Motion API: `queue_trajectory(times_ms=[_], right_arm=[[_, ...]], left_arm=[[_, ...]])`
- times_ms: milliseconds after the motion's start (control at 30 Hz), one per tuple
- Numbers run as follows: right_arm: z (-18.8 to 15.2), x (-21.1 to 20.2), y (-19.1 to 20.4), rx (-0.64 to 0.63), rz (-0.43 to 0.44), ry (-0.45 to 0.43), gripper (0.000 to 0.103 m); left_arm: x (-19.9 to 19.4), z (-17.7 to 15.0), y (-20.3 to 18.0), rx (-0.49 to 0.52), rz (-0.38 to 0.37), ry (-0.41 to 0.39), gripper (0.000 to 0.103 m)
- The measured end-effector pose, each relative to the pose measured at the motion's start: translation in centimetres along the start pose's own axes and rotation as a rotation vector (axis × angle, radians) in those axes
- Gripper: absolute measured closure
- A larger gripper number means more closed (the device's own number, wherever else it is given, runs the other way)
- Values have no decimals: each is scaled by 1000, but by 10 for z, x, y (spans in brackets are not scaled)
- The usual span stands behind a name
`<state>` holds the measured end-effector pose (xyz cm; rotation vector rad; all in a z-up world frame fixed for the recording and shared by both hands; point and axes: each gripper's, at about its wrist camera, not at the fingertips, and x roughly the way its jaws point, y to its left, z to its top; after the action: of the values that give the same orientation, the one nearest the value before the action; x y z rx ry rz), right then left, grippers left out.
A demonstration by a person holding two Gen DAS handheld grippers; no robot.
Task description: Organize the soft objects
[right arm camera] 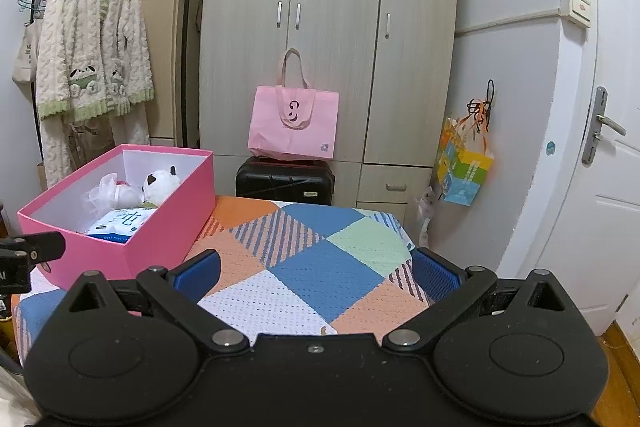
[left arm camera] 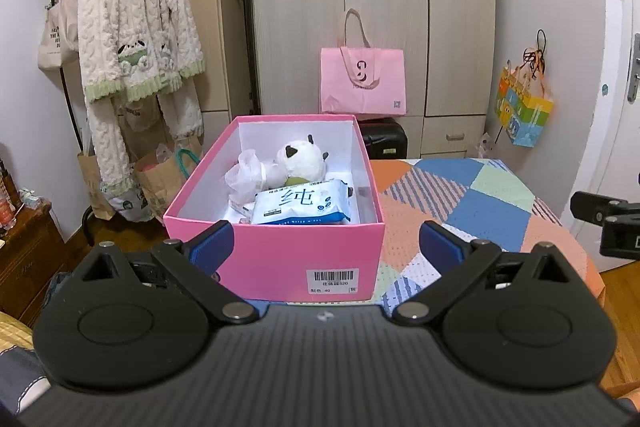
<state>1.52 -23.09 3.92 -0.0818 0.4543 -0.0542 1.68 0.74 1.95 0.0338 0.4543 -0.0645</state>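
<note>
A pink box stands on the patchwork cloth of the table. Inside lie a white panda plush, a crumpled white plastic bag and a blue-and-white wipes pack. My left gripper is open and empty just in front of the box's near wall. In the right wrist view the box sits at the left with the plush and wipes pack in it. My right gripper is open and empty over the bare cloth.
A wardrobe stands behind the table, with a pink tote bag on a black suitcase. A fluffy robe hangs on a rack at left. A colourful bag hangs by the door at right.
</note>
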Motion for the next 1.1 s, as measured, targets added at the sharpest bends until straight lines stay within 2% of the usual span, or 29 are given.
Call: queue_trajectory(times_ms=[400, 1100], right_arm=[[-8, 1, -3, -5, -16, 1, 0], [-15, 3, -2, -7, -24, 1, 0]], left_arm=[[-1, -13, -2, -2, -16, -70, 3], [-2, -13, -5, 13, -7, -71, 3]])
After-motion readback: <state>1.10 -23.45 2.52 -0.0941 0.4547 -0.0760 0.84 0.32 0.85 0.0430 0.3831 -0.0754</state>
